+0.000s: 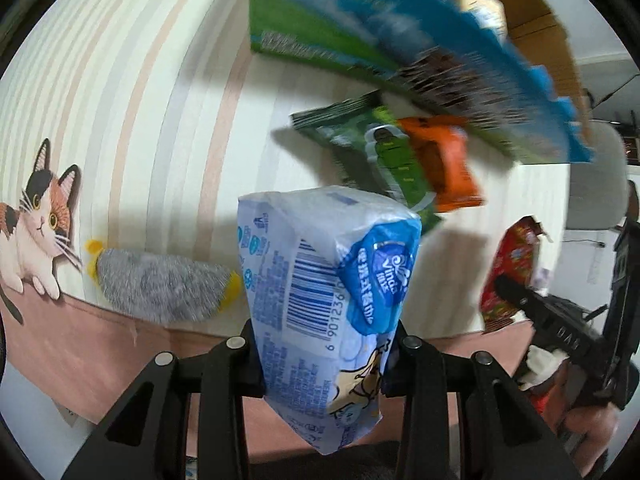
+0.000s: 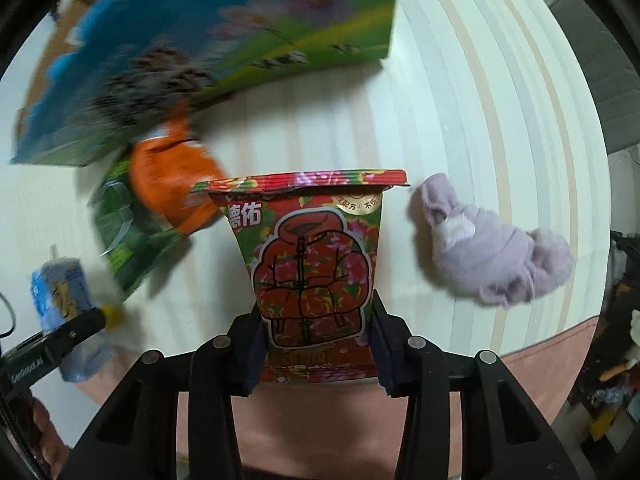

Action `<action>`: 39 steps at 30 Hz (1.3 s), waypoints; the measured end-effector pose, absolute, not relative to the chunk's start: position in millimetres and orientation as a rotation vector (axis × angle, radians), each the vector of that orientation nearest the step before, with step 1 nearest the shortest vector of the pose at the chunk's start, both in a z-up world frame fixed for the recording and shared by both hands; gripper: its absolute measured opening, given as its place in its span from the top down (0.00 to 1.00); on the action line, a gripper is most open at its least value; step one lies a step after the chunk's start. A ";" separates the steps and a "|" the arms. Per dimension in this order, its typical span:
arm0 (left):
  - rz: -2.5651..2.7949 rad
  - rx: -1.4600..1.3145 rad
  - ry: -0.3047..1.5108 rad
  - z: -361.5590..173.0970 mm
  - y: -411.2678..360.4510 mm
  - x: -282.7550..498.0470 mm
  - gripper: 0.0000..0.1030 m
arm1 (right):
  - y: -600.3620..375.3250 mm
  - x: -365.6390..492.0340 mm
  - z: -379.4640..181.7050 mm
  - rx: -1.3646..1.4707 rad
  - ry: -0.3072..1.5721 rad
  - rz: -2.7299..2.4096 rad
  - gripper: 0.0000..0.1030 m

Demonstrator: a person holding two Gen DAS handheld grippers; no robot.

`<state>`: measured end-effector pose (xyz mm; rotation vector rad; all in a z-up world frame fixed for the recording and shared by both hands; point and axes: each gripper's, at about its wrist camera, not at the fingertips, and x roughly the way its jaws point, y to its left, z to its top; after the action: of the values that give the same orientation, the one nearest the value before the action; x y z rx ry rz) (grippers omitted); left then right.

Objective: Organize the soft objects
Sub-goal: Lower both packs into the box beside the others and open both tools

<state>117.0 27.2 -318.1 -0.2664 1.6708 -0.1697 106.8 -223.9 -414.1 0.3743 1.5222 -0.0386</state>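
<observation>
My left gripper is shut on a blue and white tissue pack and holds it above the striped cloth. My right gripper is shut on a red flowered wipes pack, also off the surface. Each held pack shows in the other view: the red pack at the right, the tissue pack at the left. A green pack and an orange pack lie together near a printed blue and green box. A grey and yellow fuzzy sock lies left. A lilac fuzzy sock lies right.
The table has a striped cream cloth with a pink border and a printed cat. The box stands at the back. A brown cardboard box is behind it. A grey chair stands beyond the table.
</observation>
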 end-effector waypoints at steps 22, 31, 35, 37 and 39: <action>-0.267 -0.166 1.422 -190.8 -6.2 318.9 0.67 | -229.9 195.0 -195.1 0.301 1.213 0.024 0.55; -0.219 -0.109 1.533 -260.5 -7.7 406.7 0.67 | -244.9 299.7 -254.5 0.254 1.305 -0.109 0.55; -0.209 -0.070 1.570 -281.9 -14.1 426.0 0.67 | -246.5 328.1 -283.0 0.230 1.344 -0.139 0.55; -0.208 -0.060 1.588 -291.8 -15.3 432.9 0.67 | -246.5 336.8 -292.4 0.222 1.361 -0.147 0.55; -0.190 -0.053 1.605 -299.0 -15.4 438.4 0.64 | -246.3 343.3 -300.3 0.218 1.375 -0.155 0.55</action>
<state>438.4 -15.4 -299.0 -0.0526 1.6050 -0.1897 343.3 -246.3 -300.3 0.2182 1.3751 -0.1552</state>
